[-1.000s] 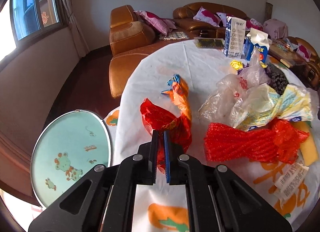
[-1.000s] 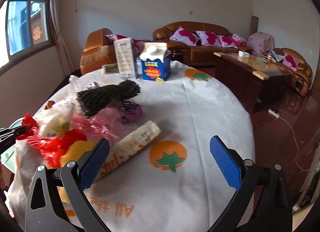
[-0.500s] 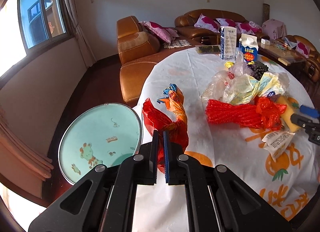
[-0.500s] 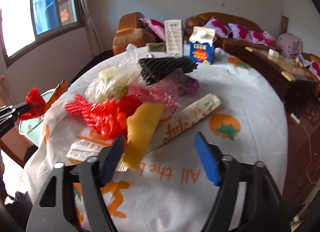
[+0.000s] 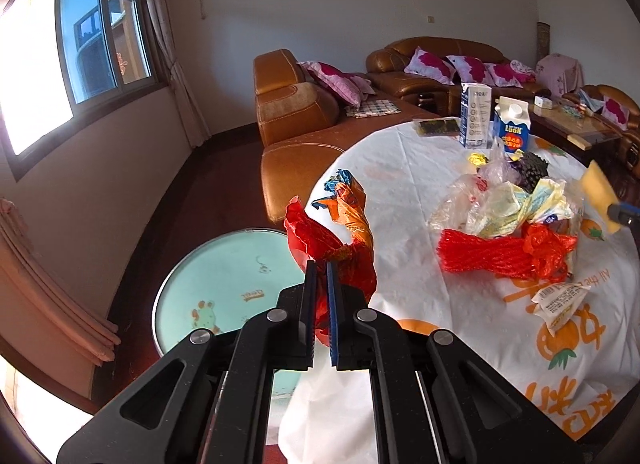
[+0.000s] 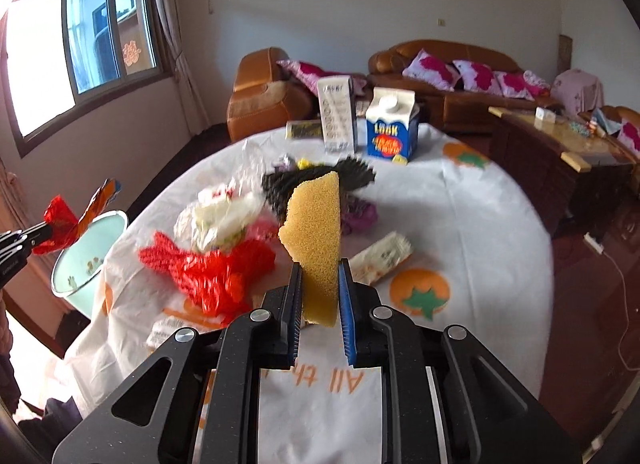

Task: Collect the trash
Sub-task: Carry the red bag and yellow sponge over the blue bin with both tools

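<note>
My left gripper (image 5: 320, 268) is shut on a crumpled red and orange wrapper (image 5: 340, 232), held in the air off the table's left edge, over the rim of a pale green bin (image 5: 224, 292). In the right wrist view the same wrapper (image 6: 68, 219) hangs above the bin (image 6: 86, 260). My right gripper (image 6: 320, 268) has its jaws closing on a yellow sponge (image 6: 316, 215); the pads press its sides and it stands upright above the table. A pile of trash stays on the tablecloth: red netting (image 6: 208, 268), clear bags (image 5: 508, 207), black netting (image 6: 276, 183).
A round table (image 6: 460, 215) has a white cloth with orange prints. Two cartons (image 6: 390, 129) (image 6: 338, 119) stand at its far side. A long white wrapper (image 6: 384, 256) and a label scrap (image 5: 560, 300) lie near the pile. Brown sofas (image 5: 296, 103) stand behind.
My right gripper went from wide open to gripping the yellow sponge and lifted it off the table. My left gripper drew back and up from the table with the wrapper.
</note>
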A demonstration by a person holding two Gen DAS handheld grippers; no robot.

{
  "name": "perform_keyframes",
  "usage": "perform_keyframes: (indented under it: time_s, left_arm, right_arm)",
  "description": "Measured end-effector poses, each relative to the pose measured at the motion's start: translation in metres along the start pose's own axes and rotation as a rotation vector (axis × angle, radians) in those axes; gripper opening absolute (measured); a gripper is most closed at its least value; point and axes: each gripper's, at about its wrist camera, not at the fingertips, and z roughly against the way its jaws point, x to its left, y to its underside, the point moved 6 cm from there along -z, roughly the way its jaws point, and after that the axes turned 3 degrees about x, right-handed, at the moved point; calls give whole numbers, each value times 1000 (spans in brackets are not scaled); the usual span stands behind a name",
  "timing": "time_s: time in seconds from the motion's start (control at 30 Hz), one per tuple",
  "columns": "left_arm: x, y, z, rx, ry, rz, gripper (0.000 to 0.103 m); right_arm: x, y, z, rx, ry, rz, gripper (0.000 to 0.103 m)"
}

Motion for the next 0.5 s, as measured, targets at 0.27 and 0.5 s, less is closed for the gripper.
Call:
perform_keyframes:
  time_s: [0.27, 0.5]
  left_arm:
    - [27, 0, 2, 3, -54, 25, 5]
    - [52, 6, 0, 18, -111, 42, 5]
  right_arm:
    - [35, -35, 2, -60, -64, 75, 18]
    - [91, -55, -14, -70, -148, 178, 18]
